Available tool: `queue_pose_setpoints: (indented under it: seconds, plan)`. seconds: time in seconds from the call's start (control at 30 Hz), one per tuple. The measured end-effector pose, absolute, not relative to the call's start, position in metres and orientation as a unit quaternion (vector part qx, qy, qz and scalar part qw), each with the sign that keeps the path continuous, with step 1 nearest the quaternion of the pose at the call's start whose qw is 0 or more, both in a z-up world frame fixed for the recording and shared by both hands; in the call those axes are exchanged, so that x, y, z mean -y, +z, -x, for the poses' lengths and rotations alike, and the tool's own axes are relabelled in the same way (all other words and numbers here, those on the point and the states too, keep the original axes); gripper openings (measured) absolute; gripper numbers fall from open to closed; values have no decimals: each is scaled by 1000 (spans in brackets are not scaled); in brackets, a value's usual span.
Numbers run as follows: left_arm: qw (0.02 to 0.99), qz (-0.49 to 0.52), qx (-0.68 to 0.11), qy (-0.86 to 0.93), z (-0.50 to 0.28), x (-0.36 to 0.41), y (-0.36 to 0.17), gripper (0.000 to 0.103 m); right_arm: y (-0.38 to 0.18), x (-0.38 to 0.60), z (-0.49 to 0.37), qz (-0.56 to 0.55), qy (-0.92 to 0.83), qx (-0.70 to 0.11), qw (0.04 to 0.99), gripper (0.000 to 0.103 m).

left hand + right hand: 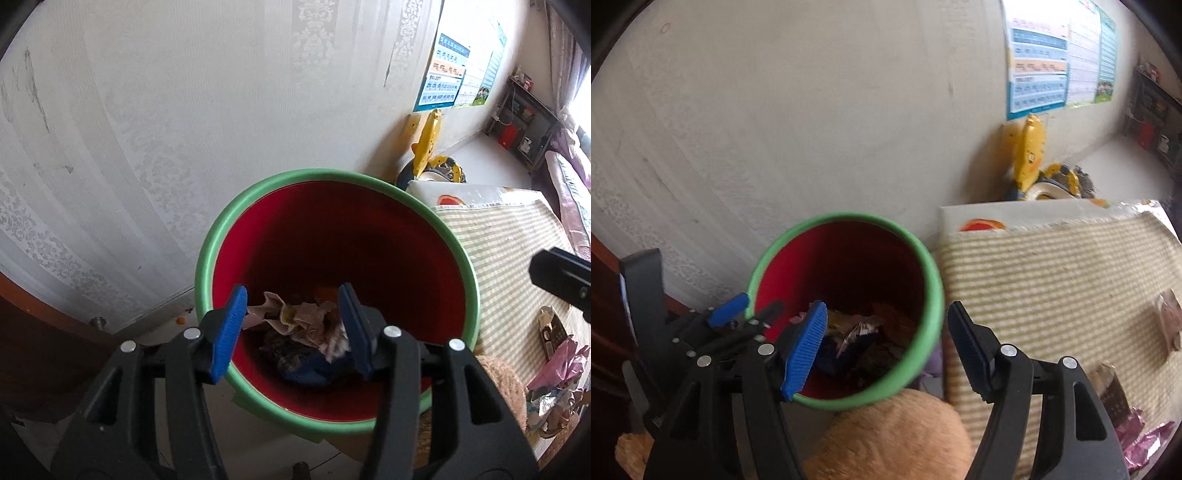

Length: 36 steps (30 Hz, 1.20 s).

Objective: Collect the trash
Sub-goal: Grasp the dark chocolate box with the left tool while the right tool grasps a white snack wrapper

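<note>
A bin with a green rim [207, 251] and a red inside stands on the floor by the wall. Crumpled paper and wrappers [295, 317] lie at its bottom. My left gripper [291, 330] hangs open over the bin's mouth with nothing pressed between its blue pads. In the right wrist view my right gripper [886, 352] is open and straddles the near right part of the bin's rim [934, 280], empty. The left gripper [750, 312] shows at the bin's left edge. Pink wrappers [557, 365] [1145, 443] and a brown packet [1112, 395] lie on the striped cloth.
A table with a green-striped cloth [1052, 266] stands right of the bin. A tan plush thing [886, 435] lies below the right gripper. A yellow toy [1028, 155] leans on the wall behind, under posters [1038, 59]. A dark shelf [524, 114] stands far right.
</note>
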<state>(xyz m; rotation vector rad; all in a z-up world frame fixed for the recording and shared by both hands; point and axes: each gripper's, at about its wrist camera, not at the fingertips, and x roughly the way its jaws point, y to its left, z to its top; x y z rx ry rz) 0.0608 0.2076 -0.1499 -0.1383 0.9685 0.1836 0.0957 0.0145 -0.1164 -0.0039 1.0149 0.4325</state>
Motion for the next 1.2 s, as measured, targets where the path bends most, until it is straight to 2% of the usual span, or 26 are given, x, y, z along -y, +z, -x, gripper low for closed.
queue_pose_setpoints:
  seconds: [0.1, 0.4, 0.5, 0.57, 0.7, 0.73, 0.77, 0.8, 0.87, 0.97, 1.2]
  plan:
    - [880, 63, -464, 83, -59, -202, -147, 51, -120, 20, -96, -3, 170, -485, 858, 72]
    - [885, 41, -461, 52, -56, -171, -135, 55, -146, 170, -135, 45, 1, -505, 862, 74]
    - [885, 32, -463, 37, -55, -153, -131, 57, -164, 221, -161, 69, -44, -528, 845, 83]
    - [884, 29, -466, 18, -54, -135, -129, 61, -181, 249, -178, 87, -62, -555, 825, 84]
    - [878, 28, -478, -21, -52, -101, -125, 64, -210, 280, -199, 105, -65, -593, 796, 84]
    - [876, 26, -481, -33, -52, -90, -124, 64, -215, 284, -198, 108, -66, -594, 795, 82]
    - [874, 23, -483, -43, -53, -80, -123, 65, -217, 288, -199, 112, -66, -593, 795, 71]
    - [873, 21, -485, -51, -53, -71, -122, 66, -219, 291, -198, 107, -58, -591, 797, 52]
    - [867, 17, -492, -75, -56, -46, -122, 66, -216, 299, -191, 81, -49, -580, 809, 28]
    - [858, 16, -502, -109, -62, -10, -125, 66, -201, 306, -166, 39, -37, -550, 833, 24]
    - [822, 29, -546, -162, -89, 90, -153, 69, -173, 308, -76, -57, -29, -504, 861, 25]
